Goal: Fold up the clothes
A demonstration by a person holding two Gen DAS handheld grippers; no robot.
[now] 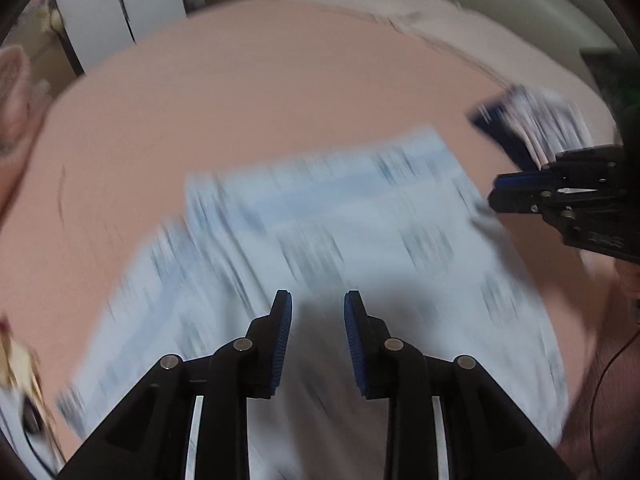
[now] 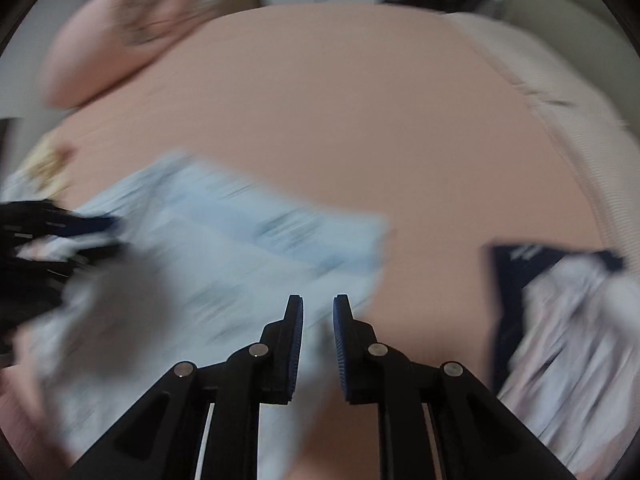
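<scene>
A light blue patterned garment lies spread on a pink bed sheet; both views are blurred by motion. My left gripper hovers over the garment's near part. Its jaws stand apart, and only the cloth below shows in the gap. My right gripper is over the garment's right edge, jaws slightly apart and empty. The right gripper shows at the cloth's right corner in the left wrist view. At the left edge of the right wrist view is the left gripper.
A second garment, navy and pale striped, lies to the right on the sheet. A pink pillow rests at the far left. A beige blanket runs along the far right side.
</scene>
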